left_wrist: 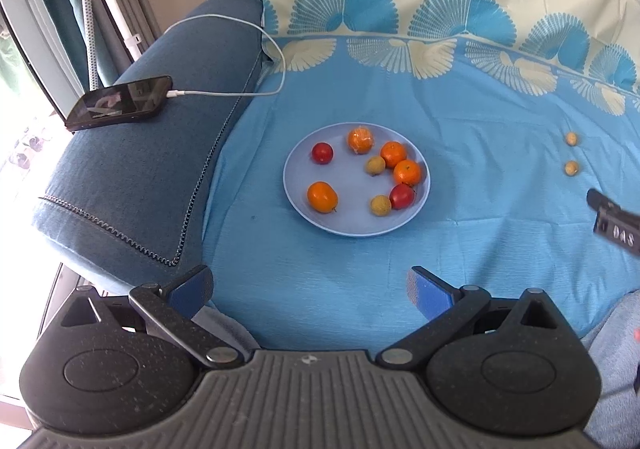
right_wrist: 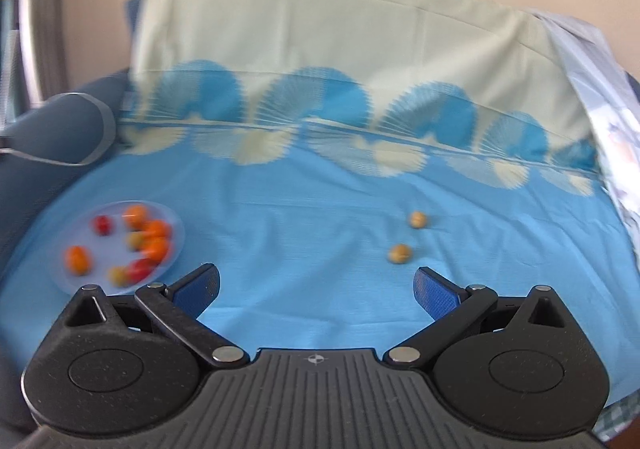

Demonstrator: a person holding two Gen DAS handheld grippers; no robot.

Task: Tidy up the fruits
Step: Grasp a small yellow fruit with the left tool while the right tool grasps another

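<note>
Both grippers, left (left_wrist: pixel 310 285) and right (right_wrist: pixel 316 285), wide open and empty; plate (left_wrist: pixel 304 217) holds fruit, two longans (right_wrist: pixel 400 253) loose on sheet (right_wrist: pixel 300 209).

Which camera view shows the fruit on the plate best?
The left wrist view: the plate sits central and sharp, so four orange, two red and two tan fruits can be counted. The right wrist view shows the plate blurred, low left, partly behind the gripper.
</note>
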